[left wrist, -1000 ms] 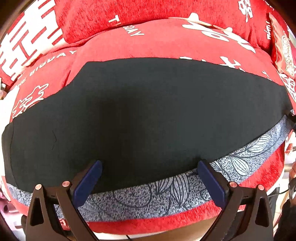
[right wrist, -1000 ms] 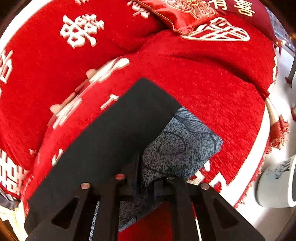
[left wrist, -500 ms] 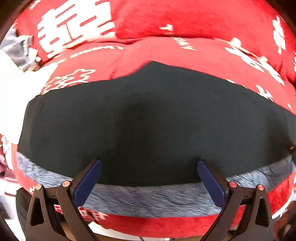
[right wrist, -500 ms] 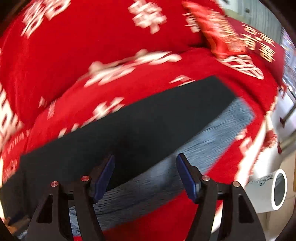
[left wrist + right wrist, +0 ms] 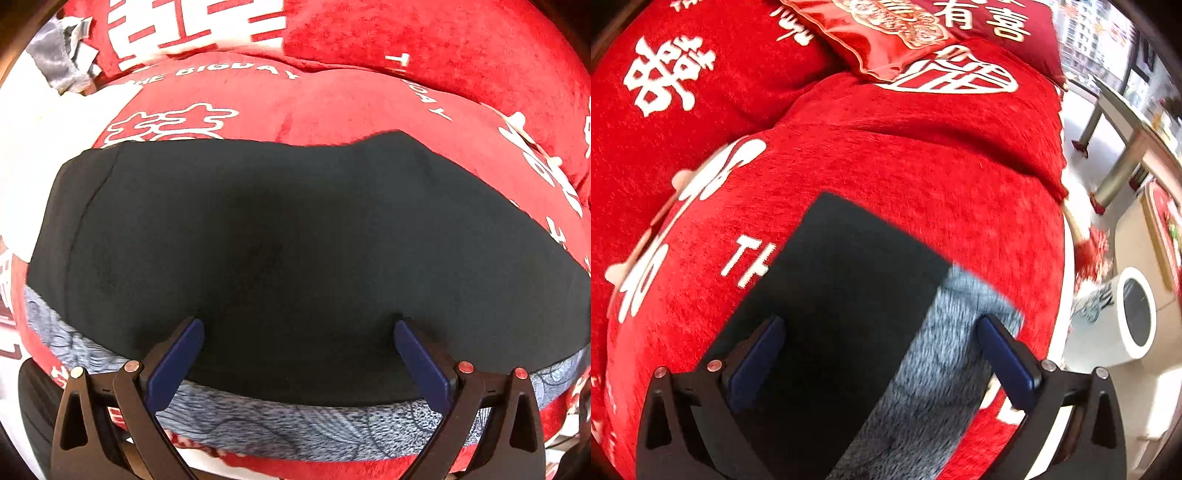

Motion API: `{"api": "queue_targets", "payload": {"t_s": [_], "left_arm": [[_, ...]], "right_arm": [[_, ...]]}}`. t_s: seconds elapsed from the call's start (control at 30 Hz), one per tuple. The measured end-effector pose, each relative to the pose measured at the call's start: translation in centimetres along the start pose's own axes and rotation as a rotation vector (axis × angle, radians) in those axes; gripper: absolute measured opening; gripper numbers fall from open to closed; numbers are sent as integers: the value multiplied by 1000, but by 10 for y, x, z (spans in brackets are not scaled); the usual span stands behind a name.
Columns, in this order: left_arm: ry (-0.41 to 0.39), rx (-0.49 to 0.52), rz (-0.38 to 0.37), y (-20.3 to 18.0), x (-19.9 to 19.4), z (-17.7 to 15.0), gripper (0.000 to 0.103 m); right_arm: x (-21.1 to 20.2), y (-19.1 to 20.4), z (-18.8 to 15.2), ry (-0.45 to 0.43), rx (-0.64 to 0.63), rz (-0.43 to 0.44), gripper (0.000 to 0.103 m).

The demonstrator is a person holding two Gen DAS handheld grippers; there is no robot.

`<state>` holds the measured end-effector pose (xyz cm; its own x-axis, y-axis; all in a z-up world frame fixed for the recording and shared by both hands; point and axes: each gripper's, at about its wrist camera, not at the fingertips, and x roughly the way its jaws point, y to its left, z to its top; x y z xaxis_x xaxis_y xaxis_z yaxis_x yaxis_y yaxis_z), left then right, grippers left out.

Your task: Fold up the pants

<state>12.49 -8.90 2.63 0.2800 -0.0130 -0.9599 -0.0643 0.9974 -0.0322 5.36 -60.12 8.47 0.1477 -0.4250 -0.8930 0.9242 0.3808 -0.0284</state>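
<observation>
Pants (image 5: 280,236) on red sofa cover (image 5: 923,155)

pants (image 5: 280,236) lie flat on the sofa cover (image 5: 332,99).

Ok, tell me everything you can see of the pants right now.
The pants lie flat on the red sofa cover, folded lengthwise into a long band. The upper layer is plain black, smooth, matte fabric; along the near edge a grey strip with a leaf-like print shows from underneath. One squared end shows in the right wrist view. Few wrinkles. Both the left gripper and right gripper hang open above them, holding nothing; the right's jaws have just been opening.
</observation>
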Motion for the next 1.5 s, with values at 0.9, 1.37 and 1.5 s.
{"api": "queue_targets", "payload": {"t_s": [0.9, 1.37, 1.5], "left_arm": [[-125, -276, 145, 162, -1, 15, 103], [-87, -2, 43, 72, 1, -38, 103], [-72, -84, 53, 99, 5, -33, 103]], "right_arm": [[-53, 133, -153, -19, -501, 215, 102], [-178, 163, -364, -70, -1081, 487, 102], [-161, 157, -369, -61, -1091, 434, 102]]}}
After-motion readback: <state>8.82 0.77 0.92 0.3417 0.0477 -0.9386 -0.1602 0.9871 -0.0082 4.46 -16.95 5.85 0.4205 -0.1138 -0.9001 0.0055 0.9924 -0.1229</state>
